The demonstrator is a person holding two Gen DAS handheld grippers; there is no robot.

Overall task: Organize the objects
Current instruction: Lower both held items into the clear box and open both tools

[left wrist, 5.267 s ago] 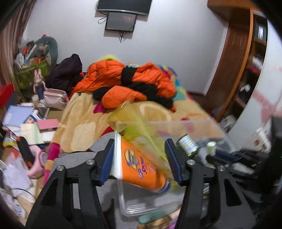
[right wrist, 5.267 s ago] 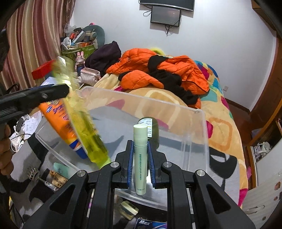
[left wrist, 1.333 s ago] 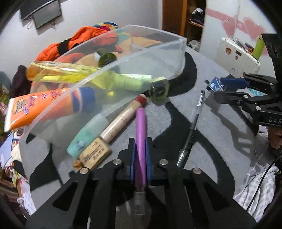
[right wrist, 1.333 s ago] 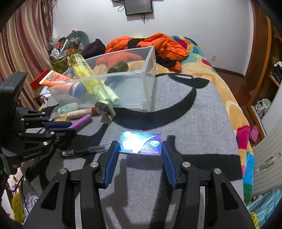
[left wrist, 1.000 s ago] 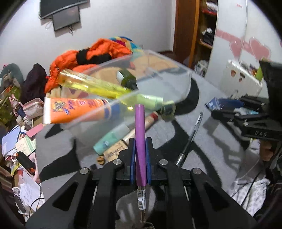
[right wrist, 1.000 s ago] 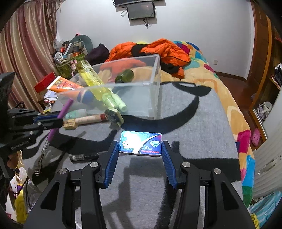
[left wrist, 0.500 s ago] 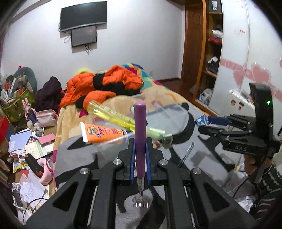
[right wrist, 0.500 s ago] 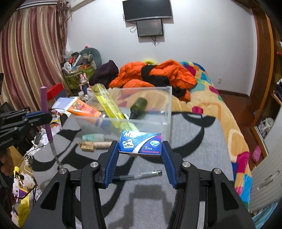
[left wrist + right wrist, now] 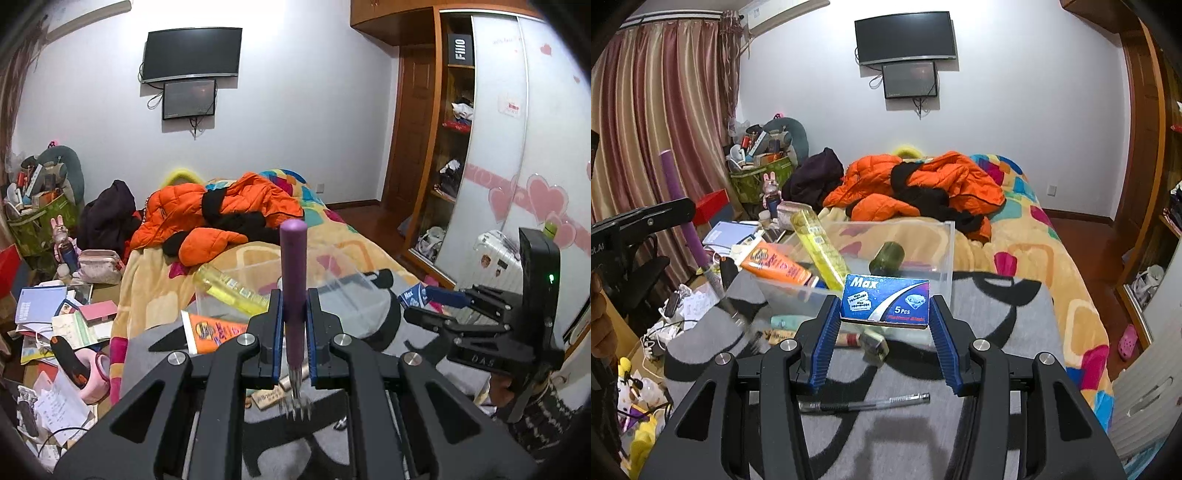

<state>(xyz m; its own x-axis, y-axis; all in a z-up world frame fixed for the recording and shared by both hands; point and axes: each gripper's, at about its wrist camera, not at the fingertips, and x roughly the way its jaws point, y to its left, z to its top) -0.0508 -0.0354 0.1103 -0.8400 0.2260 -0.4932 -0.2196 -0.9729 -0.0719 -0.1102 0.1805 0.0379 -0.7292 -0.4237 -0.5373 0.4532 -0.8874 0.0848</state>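
Note:
My left gripper (image 9: 293, 306) is shut on a purple-handled fork (image 9: 292, 280), held upright with the tines down, above the grey blanket. It also shows at the left of the right wrist view (image 9: 683, 206). My right gripper (image 9: 884, 310) is shut on a blue "Max" blade box (image 9: 884, 301), lifted above the blanket; the box shows in the left wrist view too (image 9: 412, 295). The clear plastic bin (image 9: 945, 251) ahead holds an orange tube (image 9: 775, 264), a yellow bottle (image 9: 820, 247) and a dark green bottle (image 9: 886, 256).
A pen (image 9: 864, 406) lies on the grey blanket (image 9: 997, 332) below my right gripper. Several small cosmetics (image 9: 786, 321) lie in front of the bin. An orange jacket (image 9: 923, 184) lies on the bed. Clutter covers the floor (image 9: 55, 325) at left; a wardrobe (image 9: 443, 166) stands at right.
Both grippers have risen and tilted up from the blanket, the left with the fork and the right with the blade box. The bin now sits lower in both views.

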